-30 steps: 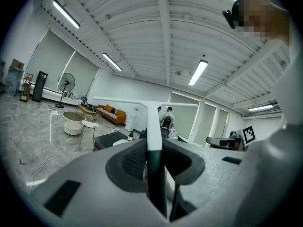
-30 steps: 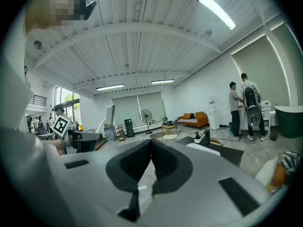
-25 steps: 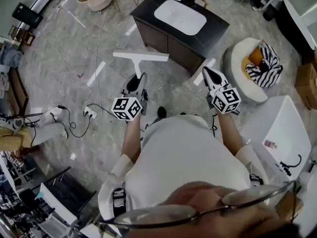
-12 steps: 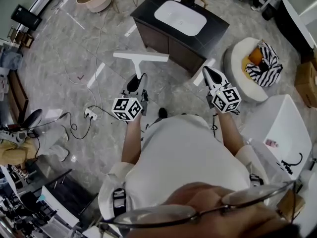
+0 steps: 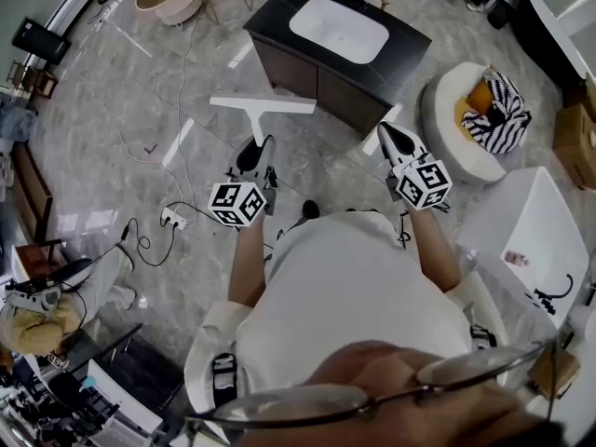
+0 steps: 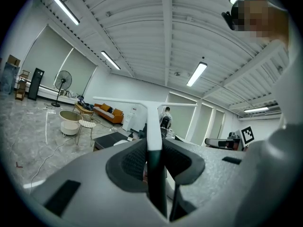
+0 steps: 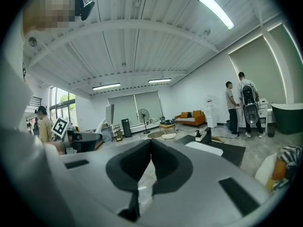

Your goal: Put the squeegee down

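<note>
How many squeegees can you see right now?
1: the white squeegee, handle clamped in the left tool, held above the floor near the black vanity. Others could be hidden.

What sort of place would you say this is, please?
Probably a large open studio or showroom: a freestanding black vanity with white basin, an orange sofa, and strip lights on a high ribbed ceiling.

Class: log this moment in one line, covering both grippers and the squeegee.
left gripper: shut on squeegee | right gripper: shut, empty | squeegee: held aloft, not yet put down
</note>
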A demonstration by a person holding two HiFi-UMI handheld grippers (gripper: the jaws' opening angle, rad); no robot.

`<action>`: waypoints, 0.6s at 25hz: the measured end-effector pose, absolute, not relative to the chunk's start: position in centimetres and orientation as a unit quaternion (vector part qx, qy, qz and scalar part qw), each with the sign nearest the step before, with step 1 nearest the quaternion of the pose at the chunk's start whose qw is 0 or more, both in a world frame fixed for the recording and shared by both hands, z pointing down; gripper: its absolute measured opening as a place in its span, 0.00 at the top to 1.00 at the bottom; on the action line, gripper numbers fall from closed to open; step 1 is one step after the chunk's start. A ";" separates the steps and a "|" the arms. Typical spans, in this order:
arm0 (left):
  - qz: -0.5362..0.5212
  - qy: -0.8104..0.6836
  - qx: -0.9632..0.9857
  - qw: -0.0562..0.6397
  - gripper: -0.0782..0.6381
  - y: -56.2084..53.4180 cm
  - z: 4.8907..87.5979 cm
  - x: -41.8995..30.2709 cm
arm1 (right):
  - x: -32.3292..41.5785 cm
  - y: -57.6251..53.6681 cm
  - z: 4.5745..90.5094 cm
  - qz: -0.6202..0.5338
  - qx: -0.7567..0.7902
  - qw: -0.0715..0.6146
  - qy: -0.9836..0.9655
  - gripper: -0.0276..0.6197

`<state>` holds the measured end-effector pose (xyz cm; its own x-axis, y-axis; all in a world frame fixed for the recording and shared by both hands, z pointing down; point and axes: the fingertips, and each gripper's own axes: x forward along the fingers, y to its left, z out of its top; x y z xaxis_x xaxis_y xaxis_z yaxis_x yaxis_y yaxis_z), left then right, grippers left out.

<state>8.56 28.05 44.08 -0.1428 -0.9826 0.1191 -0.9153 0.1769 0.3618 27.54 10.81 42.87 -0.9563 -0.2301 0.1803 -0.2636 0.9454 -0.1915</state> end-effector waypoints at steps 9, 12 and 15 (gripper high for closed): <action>-0.100 -0.735 0.649 0.168 0.76 29.1 44.6 6.2 | 25.4 12.7 43.3 0.106 0.140 0.077 -0.981 0.95; -0.099 -0.732 0.652 0.171 0.76 29.6 45.0 5.3 | 24.8 13.2 43.4 0.107 0.147 0.077 -0.980 0.95; -0.098 -0.732 0.652 0.173 0.76 29.9 45.3 4.6 | 24.4 13.4 43.6 0.106 0.149 0.078 -0.980 0.95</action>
<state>4.60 29.92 45.29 -0.0901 -0.9879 0.1261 -0.9203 0.1310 0.3687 24.41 13.43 43.55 -0.9432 -0.2762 0.1848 -0.3093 0.9329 -0.1845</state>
